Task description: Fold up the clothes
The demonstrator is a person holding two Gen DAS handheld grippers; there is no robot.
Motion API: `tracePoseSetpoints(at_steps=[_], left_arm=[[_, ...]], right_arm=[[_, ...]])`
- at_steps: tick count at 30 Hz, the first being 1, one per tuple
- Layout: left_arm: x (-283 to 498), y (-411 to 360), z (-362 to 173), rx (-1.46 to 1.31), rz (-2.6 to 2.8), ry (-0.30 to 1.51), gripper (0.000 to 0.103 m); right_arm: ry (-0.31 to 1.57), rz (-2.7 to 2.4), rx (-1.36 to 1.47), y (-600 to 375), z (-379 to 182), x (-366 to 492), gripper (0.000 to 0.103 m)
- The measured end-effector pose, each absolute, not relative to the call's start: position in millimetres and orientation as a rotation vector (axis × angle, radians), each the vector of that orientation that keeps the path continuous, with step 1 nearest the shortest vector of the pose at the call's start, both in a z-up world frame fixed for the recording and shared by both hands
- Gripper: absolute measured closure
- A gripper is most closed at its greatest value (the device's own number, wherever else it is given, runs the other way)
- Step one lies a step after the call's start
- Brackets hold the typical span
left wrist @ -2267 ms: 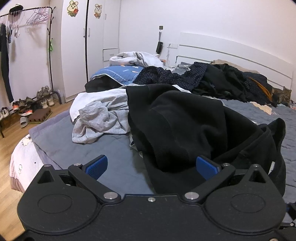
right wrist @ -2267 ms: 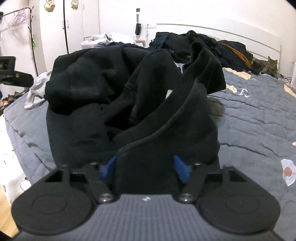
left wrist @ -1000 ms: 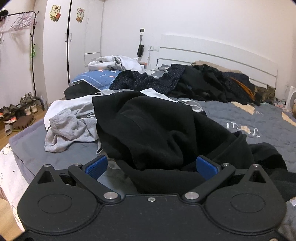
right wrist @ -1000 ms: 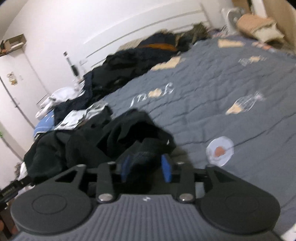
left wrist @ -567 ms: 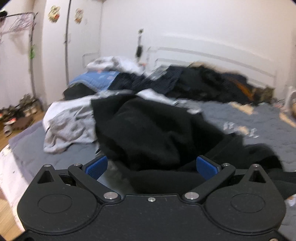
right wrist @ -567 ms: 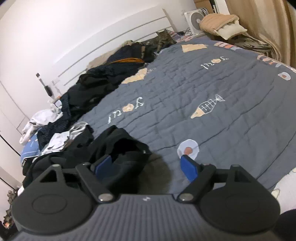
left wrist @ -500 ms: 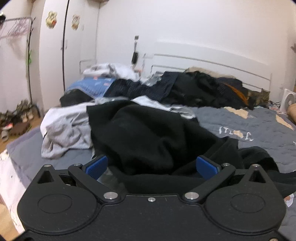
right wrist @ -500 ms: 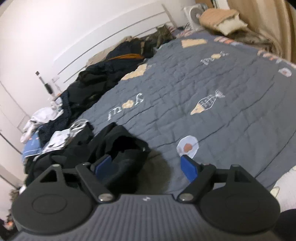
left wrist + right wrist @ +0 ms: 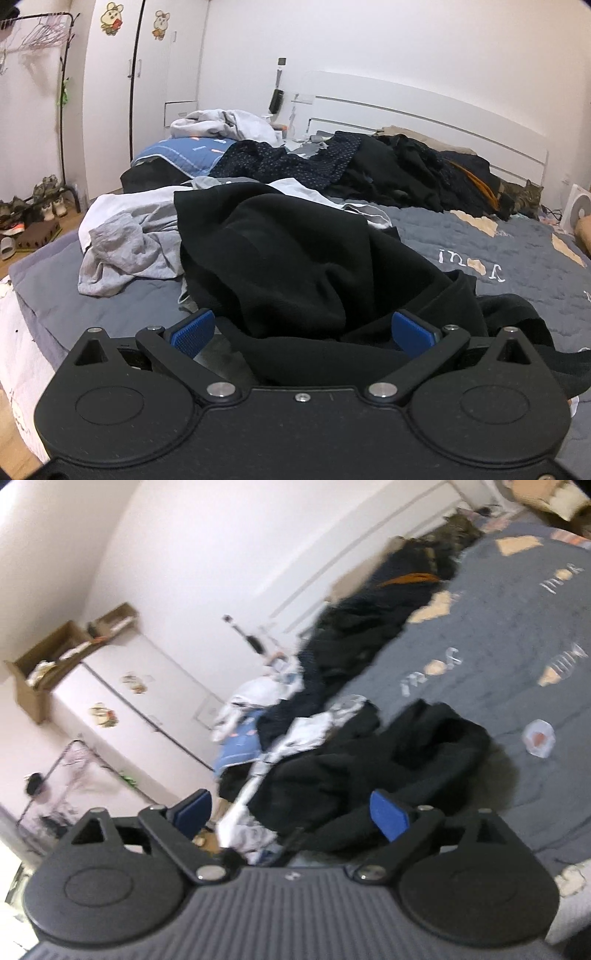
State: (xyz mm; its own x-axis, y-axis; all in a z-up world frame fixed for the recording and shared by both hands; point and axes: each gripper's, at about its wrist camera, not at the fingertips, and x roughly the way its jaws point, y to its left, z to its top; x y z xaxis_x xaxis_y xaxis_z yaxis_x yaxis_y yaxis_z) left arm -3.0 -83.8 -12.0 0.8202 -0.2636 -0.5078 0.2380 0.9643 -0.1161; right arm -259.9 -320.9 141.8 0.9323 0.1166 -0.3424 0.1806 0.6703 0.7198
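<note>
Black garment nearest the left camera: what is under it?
The black garment lies over the grey quilt; a grey garment and white cloth poke out from under its far-left edge. Whatever else lies beneath is covered.

Tabby cat [image 9: 522, 197] tucked against the white headboard [image 9: 424, 122]; 2 cartoon stickers [image 9: 111, 14] on the wardrobe, shoes [image 9: 44, 201] lined below the hanger rail [image 9: 35, 27].

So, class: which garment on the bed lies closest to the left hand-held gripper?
The black garment, bunched between its open blue pads; the grey garment lies farther left.
</note>
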Motion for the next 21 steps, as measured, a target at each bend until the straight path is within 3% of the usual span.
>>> tracePoseSetpoints(at_steps=[21], left_arm=[[-0.6,-74.6,-9.4,-0.091,-0.237,0.553,0.0]], right_arm=[[0.334,-0.03,0.764,-306.5,166.7,-268.0,0.006]])
